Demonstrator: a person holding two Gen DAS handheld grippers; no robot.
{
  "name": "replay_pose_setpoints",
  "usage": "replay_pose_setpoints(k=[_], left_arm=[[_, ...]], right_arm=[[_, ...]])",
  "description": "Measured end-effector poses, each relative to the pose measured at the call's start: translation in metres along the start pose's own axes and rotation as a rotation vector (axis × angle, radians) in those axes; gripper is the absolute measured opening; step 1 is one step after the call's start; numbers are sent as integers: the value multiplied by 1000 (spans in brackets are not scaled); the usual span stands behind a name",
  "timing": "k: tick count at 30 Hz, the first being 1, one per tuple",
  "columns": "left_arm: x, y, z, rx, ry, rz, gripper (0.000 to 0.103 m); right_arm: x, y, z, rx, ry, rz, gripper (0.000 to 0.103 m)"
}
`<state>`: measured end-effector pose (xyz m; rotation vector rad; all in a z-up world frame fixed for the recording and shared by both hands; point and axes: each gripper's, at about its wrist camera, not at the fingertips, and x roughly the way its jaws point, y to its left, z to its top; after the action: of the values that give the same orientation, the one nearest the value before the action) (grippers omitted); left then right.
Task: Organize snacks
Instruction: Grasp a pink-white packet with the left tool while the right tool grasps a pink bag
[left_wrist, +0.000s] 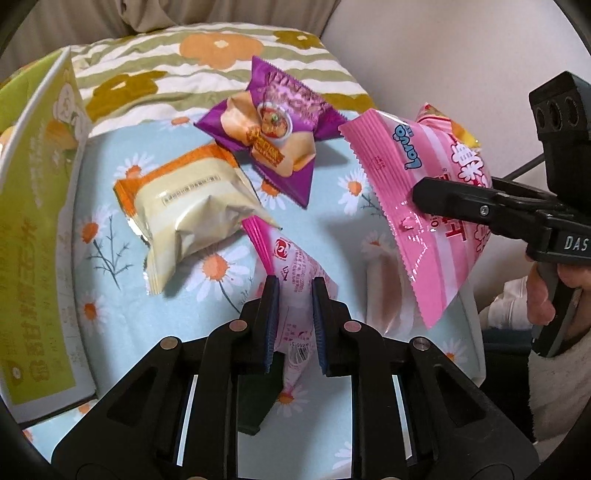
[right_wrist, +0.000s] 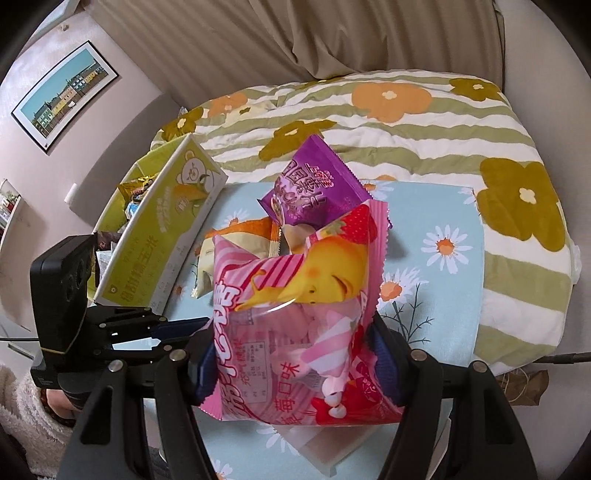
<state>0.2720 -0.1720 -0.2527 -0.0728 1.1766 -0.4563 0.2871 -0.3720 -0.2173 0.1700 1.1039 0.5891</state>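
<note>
Left wrist view shows the left gripper (left_wrist: 291, 325) clamped tight on a small pink packet (left_wrist: 295, 273), its two pads pinching the thin wrapper, which hangs clear of the daisy cloth (left_wrist: 122, 332). To the right in that view the right gripper (left_wrist: 424, 199) holds a big pink marshmallow bag (left_wrist: 417, 206) in the air; the right wrist view has its jaws partly apart, pressed against both sides of the puffy bag.

Both snacks look picked up and off the cloth, so I judge the step in hand to be the carry toward the green box (right_wrist: 162, 229) at the far left, which already has several wrappers inside. The next move calls for swinging each packet over the box wall and letting go only once it is above the opening. The big bag is soft and full of air, so it could slip or tip if the hold loosens early.

Two snacks are left on the cloth: a cream and orange packet (left_wrist: 184, 210) near the box and a purple chip bag (left_wrist: 273, 129) farther back, touching it at one corner. They lie between the right gripper and the box, so the marshmallow bag should pass above them. The two grippers are close together and may crowd each other at the opening. A flowered quilt (right_wrist: 443, 122) lies at the far side.
</note>
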Motion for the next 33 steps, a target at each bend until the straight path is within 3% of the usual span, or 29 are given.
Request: replay_pose_setpoints(k=[8,11,13,23,24,25,26,27,30,33], left_arm=[[-32,-3,14,27,-63,7,11],[-23,-1,14,32,-12,53,11],[-13,2,10,24,31,44,11],[22,-1,-2,122,78,113,13],[28,-1,-2,128,87,123,26],[34,-1,-2,133,101,124,63],[42,-1,-3,136,131,120,92],[49,-1,-4,134,140,124,98],[50,1,-5,110,121,93,99],[61,3,-4,95,156,120,102]], right_arm=[[-15,8,8,-11,-40,0,65],[-20,12,10,-19,-50,1,65],[-21,14,9,-21,-51,3,65],[-7,5,-1,19,-36,6,65],[-5,4,-1,26,-34,5,65],[-2,1,-3,35,-32,3,65],[0,-2,-4,43,-30,6,65],[3,-5,-6,53,-27,8,65],[8,-10,-8,70,-23,7,65],[8,-14,-10,83,-25,5,65]])
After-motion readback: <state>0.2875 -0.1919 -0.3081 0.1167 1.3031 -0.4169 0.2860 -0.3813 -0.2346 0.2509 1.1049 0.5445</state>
